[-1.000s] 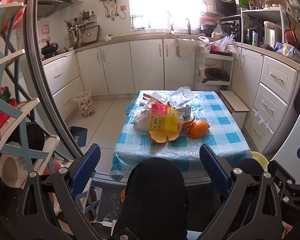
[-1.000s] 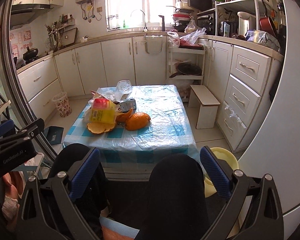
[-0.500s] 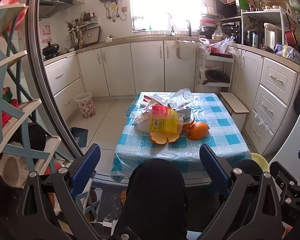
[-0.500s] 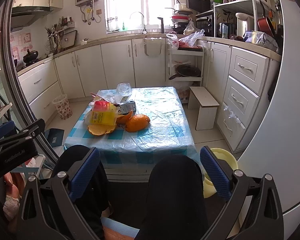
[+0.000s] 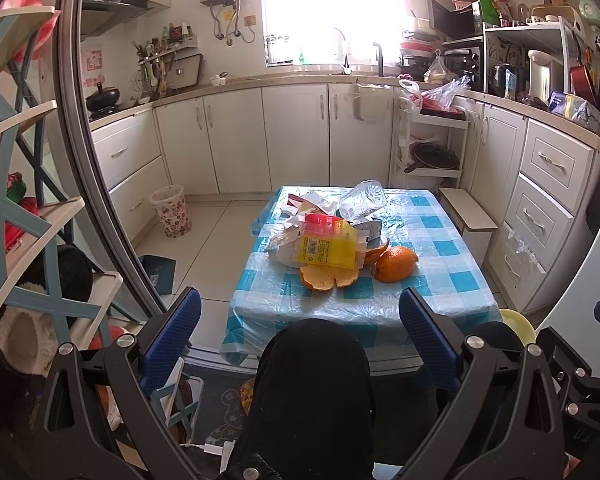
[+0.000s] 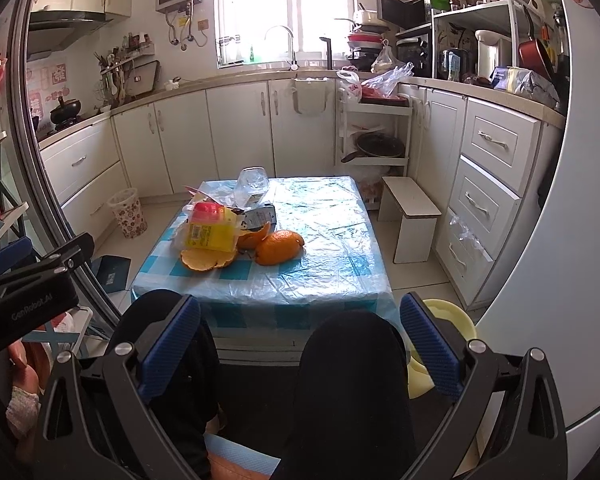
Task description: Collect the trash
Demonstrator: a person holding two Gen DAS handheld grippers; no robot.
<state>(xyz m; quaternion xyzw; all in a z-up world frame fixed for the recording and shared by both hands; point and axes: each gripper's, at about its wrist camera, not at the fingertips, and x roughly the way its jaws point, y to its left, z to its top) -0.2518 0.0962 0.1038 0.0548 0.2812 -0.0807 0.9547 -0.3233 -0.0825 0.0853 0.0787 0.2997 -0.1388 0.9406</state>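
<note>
Both tongs spread wide and empty, short of the table.

I see my left gripper and right gripper low in frame; the trash pile sits mid-frame on the checked table, orange peels at its near edge.

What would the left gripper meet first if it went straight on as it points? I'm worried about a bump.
Likely the person's black-clad knee, which sits between the open fingers of the left gripper. Beyond it come the table and orange peel; depth is unclear.
</note>
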